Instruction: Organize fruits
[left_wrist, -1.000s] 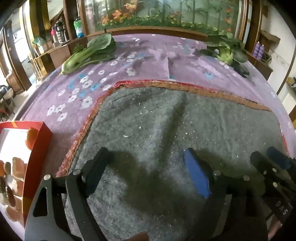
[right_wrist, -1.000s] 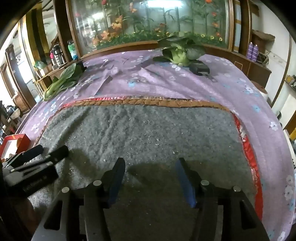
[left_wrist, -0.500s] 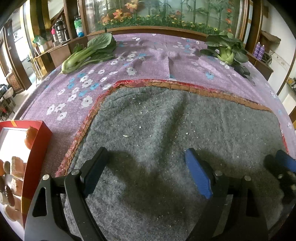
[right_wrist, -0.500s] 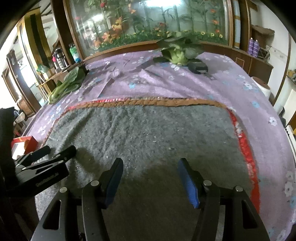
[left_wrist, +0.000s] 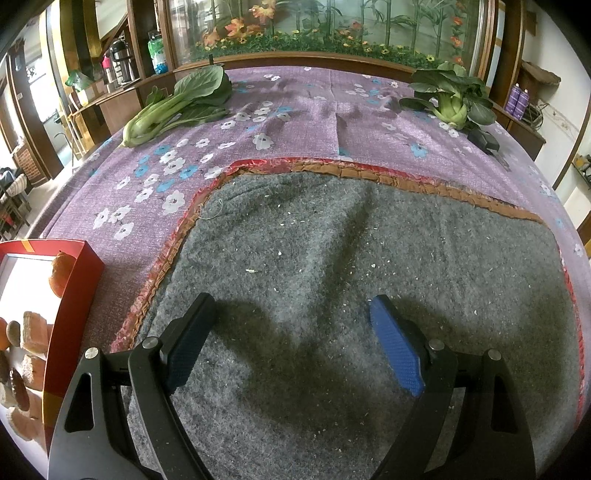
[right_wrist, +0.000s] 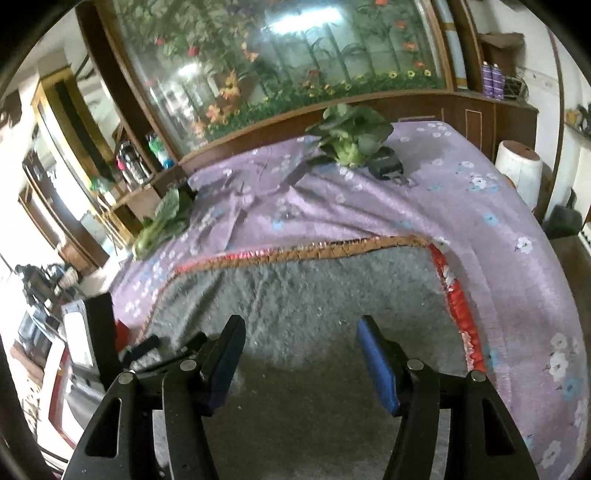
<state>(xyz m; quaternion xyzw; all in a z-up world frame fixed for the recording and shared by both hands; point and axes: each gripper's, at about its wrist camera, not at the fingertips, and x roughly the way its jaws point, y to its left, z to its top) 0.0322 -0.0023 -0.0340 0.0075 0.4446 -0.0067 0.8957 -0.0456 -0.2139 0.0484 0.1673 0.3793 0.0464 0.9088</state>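
Left gripper (left_wrist: 291, 332): held over the grey felt mat (left_wrist: 351, 258), jaws spread wide, nothing between them. Right gripper (right_wrist: 301, 350): likewise over the mat, jaws apart and bare.

Red box (left_wrist: 70, 314): set at the table's left edge, just beside the mat's red-and-brown trim. An orange fruit (left_wrist: 61, 273) was seen against its far inner wall; several brownish pieces (left_wrist: 35, 332) were lying nearer, their kind not discernible.

Purple floral cloth (left_wrist: 295, 118): spread under the mat. One leafy green (left_wrist: 177, 107) was laid at its far left, another (left_wrist: 450, 99) at its far right, well apart.
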